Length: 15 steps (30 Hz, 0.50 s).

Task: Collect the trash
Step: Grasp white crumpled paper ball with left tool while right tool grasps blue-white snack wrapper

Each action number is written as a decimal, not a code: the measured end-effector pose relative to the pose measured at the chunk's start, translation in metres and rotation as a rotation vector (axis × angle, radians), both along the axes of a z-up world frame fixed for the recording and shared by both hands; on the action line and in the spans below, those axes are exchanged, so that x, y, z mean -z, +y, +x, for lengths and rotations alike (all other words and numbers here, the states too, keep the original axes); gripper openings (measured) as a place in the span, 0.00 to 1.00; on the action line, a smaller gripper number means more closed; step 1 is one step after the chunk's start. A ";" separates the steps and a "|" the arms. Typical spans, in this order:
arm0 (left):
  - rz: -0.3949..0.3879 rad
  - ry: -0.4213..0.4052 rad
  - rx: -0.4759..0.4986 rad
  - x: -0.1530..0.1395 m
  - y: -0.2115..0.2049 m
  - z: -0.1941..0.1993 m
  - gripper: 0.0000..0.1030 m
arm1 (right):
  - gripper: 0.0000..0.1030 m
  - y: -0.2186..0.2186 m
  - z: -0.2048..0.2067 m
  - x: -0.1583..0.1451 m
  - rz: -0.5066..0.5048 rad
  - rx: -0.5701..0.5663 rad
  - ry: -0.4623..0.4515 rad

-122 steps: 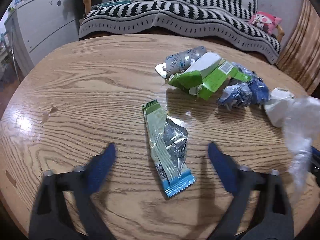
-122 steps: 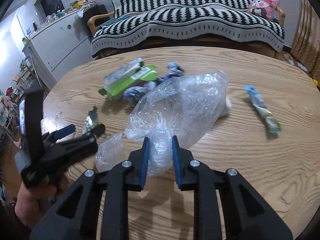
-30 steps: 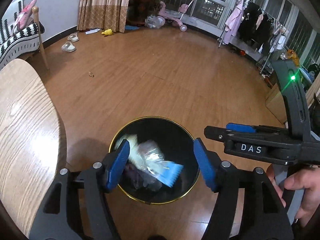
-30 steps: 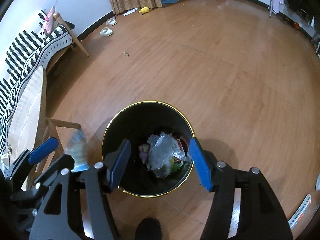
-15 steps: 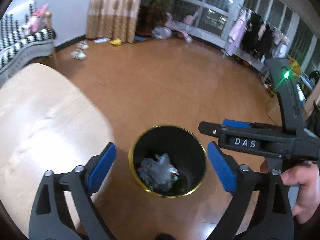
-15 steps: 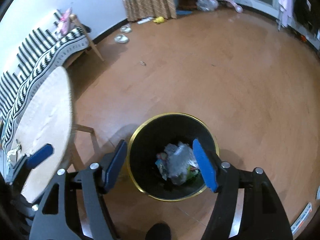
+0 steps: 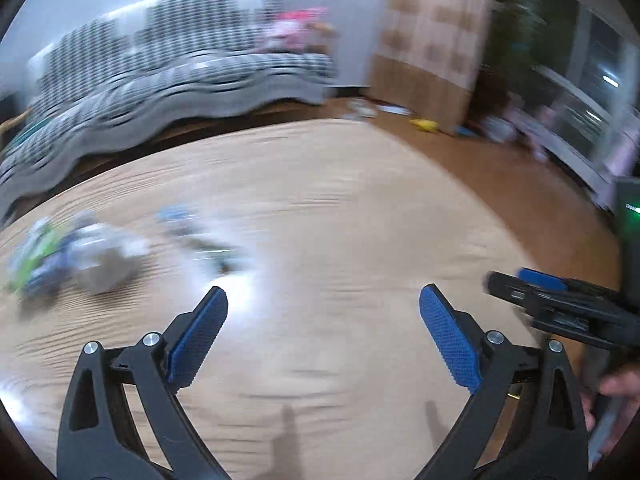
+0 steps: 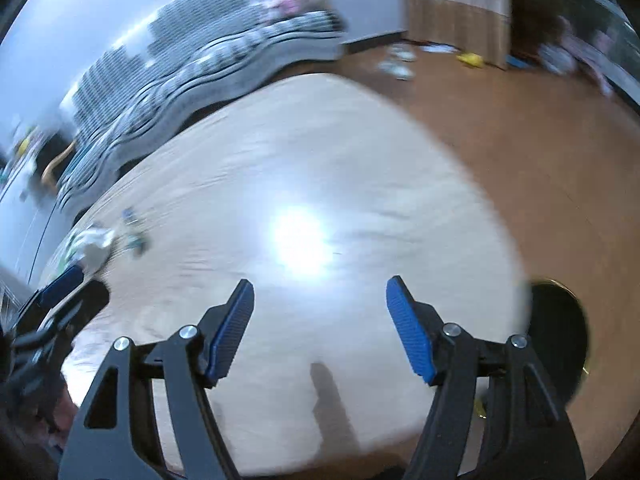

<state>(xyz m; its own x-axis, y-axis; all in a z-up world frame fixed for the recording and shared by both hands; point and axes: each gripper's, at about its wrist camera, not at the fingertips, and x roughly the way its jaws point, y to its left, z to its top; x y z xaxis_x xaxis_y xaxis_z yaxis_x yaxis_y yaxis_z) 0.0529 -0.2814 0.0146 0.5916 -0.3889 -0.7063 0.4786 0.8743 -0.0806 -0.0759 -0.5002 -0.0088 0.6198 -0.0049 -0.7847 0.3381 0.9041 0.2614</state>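
Note:
Both views are blurred by motion. My left gripper (image 7: 322, 336) hangs open over the round wooden table (image 7: 360, 220) with nothing between its blue pads. A heap of green, blue and white wrappers (image 7: 68, 256) lies at the table's left, with a long wrapper (image 7: 200, 240) beside it. My right gripper (image 8: 320, 328) is open and empty above the table (image 8: 320, 160). The wrappers (image 8: 94, 242) show small at its far left. The black bin with a gold rim (image 8: 560, 332) stands on the floor past the table's right edge. The right gripper (image 7: 560, 308) also shows at the left wrist view's right.
A sofa with a black-and-white striped cover (image 7: 160, 72) stands behind the table. Curtains (image 7: 432, 32), slippers and toys (image 8: 400, 60) lie on the wooden floor to the right. A hand (image 7: 616, 392) holds the right tool. The left gripper's tip (image 8: 60, 284) shows at the right wrist view's left.
Both grippers have swung away from the bin and back over the table. The wrapper dropped from the left jaws into the bin, and those jaws opened wider. The bin now sits at the right edge.

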 end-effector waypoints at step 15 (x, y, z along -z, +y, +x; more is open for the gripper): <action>0.104 -0.040 -0.297 0.032 0.100 0.129 0.91 | 0.65 0.152 0.136 0.011 -0.058 -0.250 0.030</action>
